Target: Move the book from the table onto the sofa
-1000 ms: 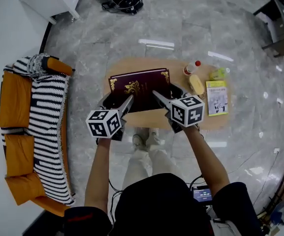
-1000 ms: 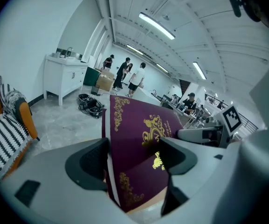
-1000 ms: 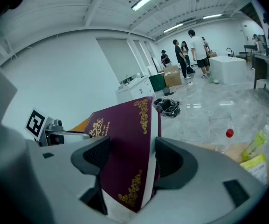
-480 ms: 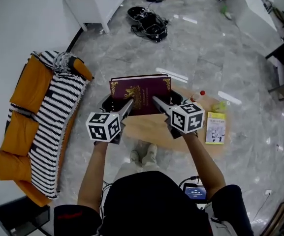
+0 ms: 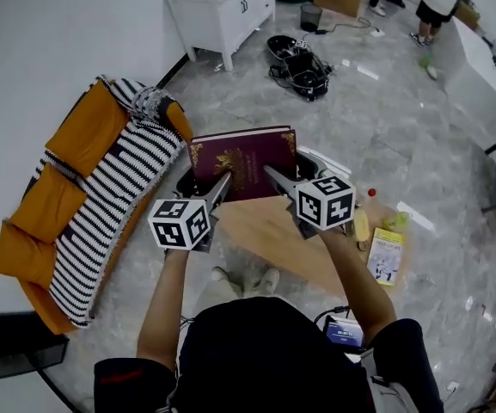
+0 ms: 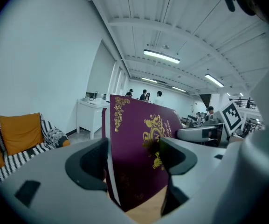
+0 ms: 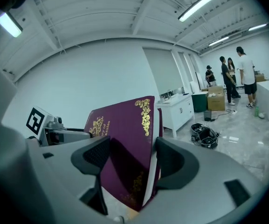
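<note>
A maroon book (image 5: pixel 243 160) with gold ornaments is held up in the air between both grippers, over the far left corner of the wooden table (image 5: pixel 269 235). My left gripper (image 5: pixel 198 181) is shut on the book's left edge (image 6: pixel 139 157). My right gripper (image 5: pixel 292 172) is shut on its right edge (image 7: pixel 132 148). The orange sofa (image 5: pixel 54 205) with a black-and-white striped throw (image 5: pixel 114 205) lies to the left of the book, also visible in the left gripper view as a sofa (image 6: pixel 17 139).
On the table's right end lie a yellow booklet (image 5: pixel 385 255), a small red-capped bottle (image 5: pixel 369 194) and a yellow item (image 5: pixel 362 224). A white cabinet (image 5: pixel 222 11) and a black cable pile (image 5: pixel 299 57) stand beyond. People stand at the far right (image 5: pixel 432 3).
The book has been lifted off the table and carried left with both grippers. The view has turned, so the sofa now lies closer and the table sits lower right.
</note>
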Tool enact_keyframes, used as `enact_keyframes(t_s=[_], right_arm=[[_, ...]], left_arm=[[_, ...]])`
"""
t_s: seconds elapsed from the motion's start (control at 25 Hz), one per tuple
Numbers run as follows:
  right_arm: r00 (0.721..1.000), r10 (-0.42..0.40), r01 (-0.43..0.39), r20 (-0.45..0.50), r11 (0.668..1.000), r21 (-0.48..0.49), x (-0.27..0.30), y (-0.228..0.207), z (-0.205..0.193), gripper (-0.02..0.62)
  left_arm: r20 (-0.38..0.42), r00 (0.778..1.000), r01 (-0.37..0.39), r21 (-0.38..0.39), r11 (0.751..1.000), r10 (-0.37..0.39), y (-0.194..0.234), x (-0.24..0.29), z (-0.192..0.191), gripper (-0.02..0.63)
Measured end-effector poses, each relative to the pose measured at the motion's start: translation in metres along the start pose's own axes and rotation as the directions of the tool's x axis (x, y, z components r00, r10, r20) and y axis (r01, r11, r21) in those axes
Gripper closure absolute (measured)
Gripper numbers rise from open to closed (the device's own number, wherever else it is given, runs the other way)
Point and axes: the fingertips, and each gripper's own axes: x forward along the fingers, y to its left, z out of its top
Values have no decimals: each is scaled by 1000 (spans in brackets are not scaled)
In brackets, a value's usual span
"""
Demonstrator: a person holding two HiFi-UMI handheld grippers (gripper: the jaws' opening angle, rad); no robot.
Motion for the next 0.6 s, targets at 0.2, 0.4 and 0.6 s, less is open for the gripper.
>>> enact_keyframes(t_s=[0.2,0.4,0.6], right_arm=[[987,158,-158,-6,985,-63,42,54,20,278],[960,278,-278,-23,954,-115,75,117,29,278],[946,320,-325,-56,934,-152,117,170,26,278]], left_arm=[[77,984,-158,-42,987,161,44,-52,16,244],[124,953,-264,-97,960,275,83,-109,20,245],[142,934,-307,-146,940,327,136,-148,15,245]])
